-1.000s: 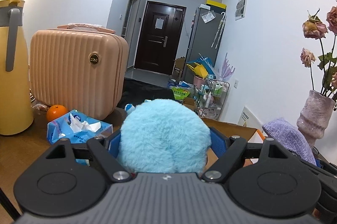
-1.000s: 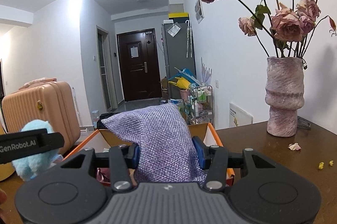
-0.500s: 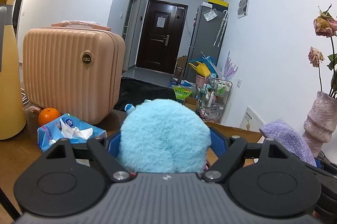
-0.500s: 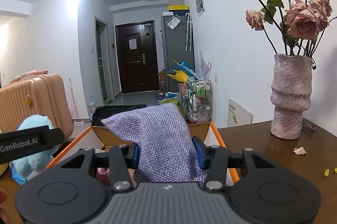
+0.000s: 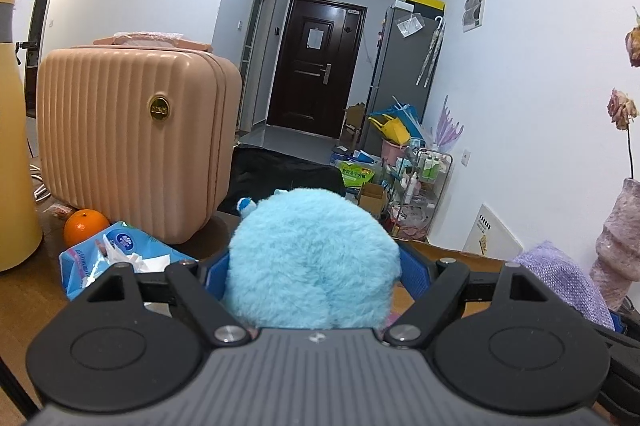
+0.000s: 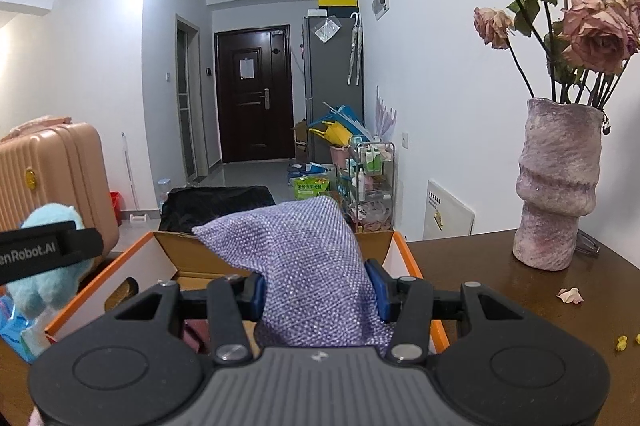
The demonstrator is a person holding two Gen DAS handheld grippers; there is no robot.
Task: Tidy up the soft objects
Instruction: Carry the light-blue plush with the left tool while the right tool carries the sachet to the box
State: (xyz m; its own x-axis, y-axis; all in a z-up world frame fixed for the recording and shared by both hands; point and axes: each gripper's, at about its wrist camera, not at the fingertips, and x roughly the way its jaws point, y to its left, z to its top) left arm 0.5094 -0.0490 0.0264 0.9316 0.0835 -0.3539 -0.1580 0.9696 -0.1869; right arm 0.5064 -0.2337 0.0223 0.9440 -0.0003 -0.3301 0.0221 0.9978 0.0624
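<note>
My left gripper (image 5: pixel 314 276) is shut on a fluffy light-blue plush toy (image 5: pixel 312 262), whose round body fills the gap between the blue pads. In the right wrist view, my right gripper (image 6: pixel 318 292) is shut on a lavender woven fabric pouch (image 6: pixel 308 262), held above an open cardboard box with an orange rim (image 6: pixel 404 250). The plush toy (image 6: pixel 44 286) and the left gripper's arm also show at the left edge of that view. The pouch (image 5: pixel 560 278) appears at the lower right of the left wrist view.
On the brown table stand a peach ribbed suitcase (image 5: pixel 132 146), an orange (image 5: pixel 84 226), a blue tissue pack (image 5: pixel 116 258) and a yellow jug (image 5: pixel 12 166). A mauve vase of dried roses (image 6: pixel 556 186) stands to the right, with fallen petals (image 6: pixel 570 295) near it.
Both grippers have shifted sideways with their loads; the suitcase and vase sit further right in the views. The orange-rimmed box now lies more squarely under the pouch. Grips are unchanged.
</note>
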